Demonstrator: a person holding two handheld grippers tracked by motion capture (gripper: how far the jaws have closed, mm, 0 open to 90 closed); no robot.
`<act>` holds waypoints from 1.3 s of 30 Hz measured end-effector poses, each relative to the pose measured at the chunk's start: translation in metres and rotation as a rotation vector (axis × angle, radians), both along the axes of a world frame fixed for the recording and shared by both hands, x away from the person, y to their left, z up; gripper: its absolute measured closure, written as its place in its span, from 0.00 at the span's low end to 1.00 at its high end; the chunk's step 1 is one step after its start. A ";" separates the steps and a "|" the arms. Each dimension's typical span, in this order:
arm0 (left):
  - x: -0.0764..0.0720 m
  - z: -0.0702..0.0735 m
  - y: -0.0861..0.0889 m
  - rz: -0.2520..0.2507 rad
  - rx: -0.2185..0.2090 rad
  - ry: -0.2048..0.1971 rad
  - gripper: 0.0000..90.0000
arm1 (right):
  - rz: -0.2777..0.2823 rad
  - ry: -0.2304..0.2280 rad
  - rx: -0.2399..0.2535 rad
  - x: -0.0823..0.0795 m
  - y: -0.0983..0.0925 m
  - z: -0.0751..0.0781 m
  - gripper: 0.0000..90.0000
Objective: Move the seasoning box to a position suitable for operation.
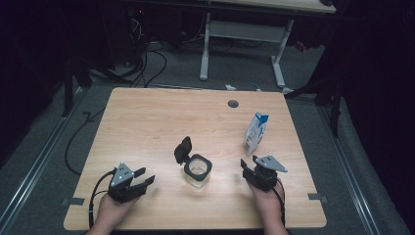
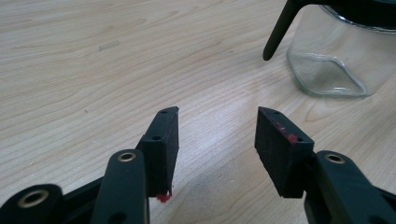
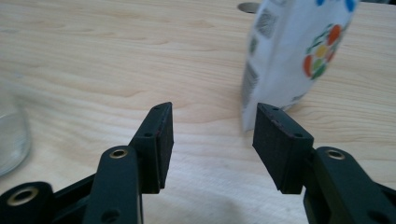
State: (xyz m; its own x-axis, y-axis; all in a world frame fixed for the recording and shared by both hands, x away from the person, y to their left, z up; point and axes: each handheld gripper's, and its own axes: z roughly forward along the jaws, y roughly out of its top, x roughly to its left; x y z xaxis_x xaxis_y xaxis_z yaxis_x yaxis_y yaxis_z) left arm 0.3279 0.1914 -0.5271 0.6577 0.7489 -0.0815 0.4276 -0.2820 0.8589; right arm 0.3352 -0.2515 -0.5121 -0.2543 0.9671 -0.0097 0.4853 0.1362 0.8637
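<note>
Glass jar (image 1: 198,171) mid-table (image 1: 147,122), hinged lid (image 1: 183,150) flipped up for filling. Pouch (image 1: 256,132) upright beyond right gripper (image 1: 248,164), likely next. Left gripper (image 1: 143,177) waits. Both jaws apart, empty.

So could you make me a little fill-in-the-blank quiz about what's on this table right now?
1. The glass jar stands with its black lid flipped ____.
2. The white and blue pouch stands nearest the ____ gripper.
3. Between the jaws of the left gripper there is ____.
4. The tabletop is made of ____.

Missing words: open; right; nothing; wood
</note>
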 end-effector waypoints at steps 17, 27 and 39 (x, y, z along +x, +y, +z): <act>-0.002 0.001 0.004 -0.006 -0.013 -0.006 0.56 | -0.169 0.025 -0.004 0.056 -0.014 0.019 0.43; -0.002 0.001 0.004 -0.005 -0.009 -0.006 0.55 | -0.226 0.027 0.021 0.072 -0.012 0.019 0.39; -0.003 0.000 0.004 -0.006 -0.007 -0.005 0.55 | -0.222 0.030 0.036 0.068 -0.016 0.023 0.68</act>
State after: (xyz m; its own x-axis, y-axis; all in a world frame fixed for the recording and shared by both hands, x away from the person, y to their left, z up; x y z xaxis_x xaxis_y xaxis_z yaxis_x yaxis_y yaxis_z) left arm 0.3252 0.1949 -0.5268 0.6624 0.7445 -0.0832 0.4214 -0.2786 0.8630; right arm 0.4032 -0.2671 -0.4895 -0.0352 0.9989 0.0301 0.5258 -0.0071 0.8506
